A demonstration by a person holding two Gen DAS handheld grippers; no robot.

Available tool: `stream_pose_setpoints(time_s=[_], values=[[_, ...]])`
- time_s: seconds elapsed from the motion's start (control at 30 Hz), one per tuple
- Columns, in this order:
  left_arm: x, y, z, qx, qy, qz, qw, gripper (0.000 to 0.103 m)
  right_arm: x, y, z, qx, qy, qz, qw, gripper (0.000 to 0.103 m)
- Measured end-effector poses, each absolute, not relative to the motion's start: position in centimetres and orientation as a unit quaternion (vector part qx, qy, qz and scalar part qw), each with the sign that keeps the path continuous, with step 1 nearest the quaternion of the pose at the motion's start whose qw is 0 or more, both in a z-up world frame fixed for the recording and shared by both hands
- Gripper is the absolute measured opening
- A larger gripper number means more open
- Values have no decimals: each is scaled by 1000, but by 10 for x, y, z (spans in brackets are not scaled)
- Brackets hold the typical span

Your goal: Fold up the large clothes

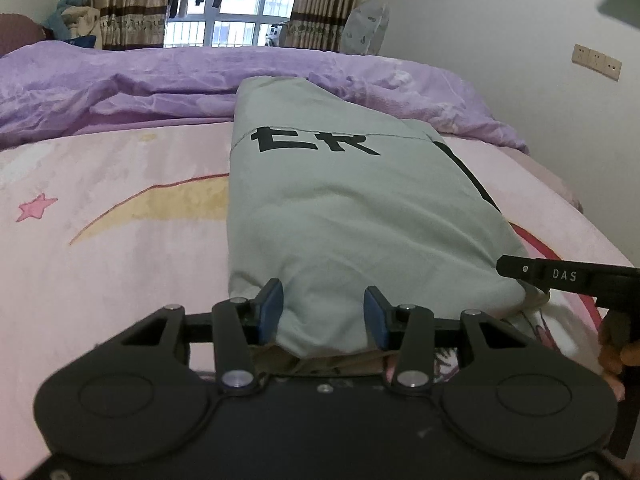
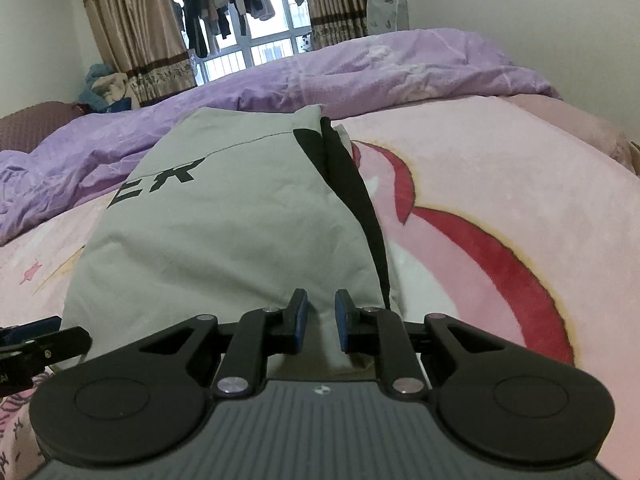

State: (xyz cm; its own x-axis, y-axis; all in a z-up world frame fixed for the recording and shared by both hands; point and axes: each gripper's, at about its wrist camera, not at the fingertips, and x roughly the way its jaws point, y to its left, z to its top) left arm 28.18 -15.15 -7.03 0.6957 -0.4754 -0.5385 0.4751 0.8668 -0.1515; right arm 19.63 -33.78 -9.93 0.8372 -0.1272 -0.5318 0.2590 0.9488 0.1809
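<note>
**Grippers at near hem of folded garment, both spread**

Left gripper (image 1: 323,312): jaws wide apart, blue pads (image 1: 270,308) straddling the near edge of the garment (image 1: 340,216). Cloth bulges up between the fingers; pads seem to touch it at the sides, no pinch visible.

Right gripper (image 2: 321,318): jaws apart with a narrower gap, pads (image 2: 301,316) on either side of a fold of grey cloth at the near right corner of the garment (image 2: 224,216). Fabric sits in the gap; can't tell if the pads actually press it, so I call it not clamped.

Cross views: right gripper's finger (image 1: 560,276) enters the left wrist view from the right, marked "DAS", lying over the garment's right near corner. Left gripper's tip (image 2: 44,340) shows at the left edge of the right wrist view, beside the garment's left near corner.

Garment: pale grey-green, folded into a long narrow strip running away from the cameras, black letters "ER" partway up, black stripe (image 2: 352,200) along its right edge. It lies on a pink blanket (image 2: 500,184) with a star (image 1: 36,207) and moon print. Its far end reaches the purple duvet (image 1: 120,84), bunched across the bed.

Background: window (image 2: 256,40) with curtains (image 2: 132,32), hanging laundry, wall sockets (image 1: 596,62).
</note>
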Motion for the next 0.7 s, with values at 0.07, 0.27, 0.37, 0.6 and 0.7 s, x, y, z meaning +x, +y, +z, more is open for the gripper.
stream_pose_setpoints(time_s=[0.07, 0.27, 0.37, 0.6, 0.7], values=[[283, -150, -64, -3, 297, -262, 918, 44, 195, -337, -97, 124, 269, -102, 950, 20], [273, -136, -44, -42, 307, -285, 907, 44, 172, -334, -75, 111, 245, -97, 958, 23], [262, -145, -53, -9, 297, -289, 910, 46, 170, -336, -77, 103, 253, -96, 957, 24], [274, -150, -85, -28, 345, -299, 889, 48, 177, -345, -101, 128, 269, -88, 951, 21], [276, -148, -76, -38, 364, -323, 873, 48, 177, -345, -98, 129, 274, -83, 949, 22]])
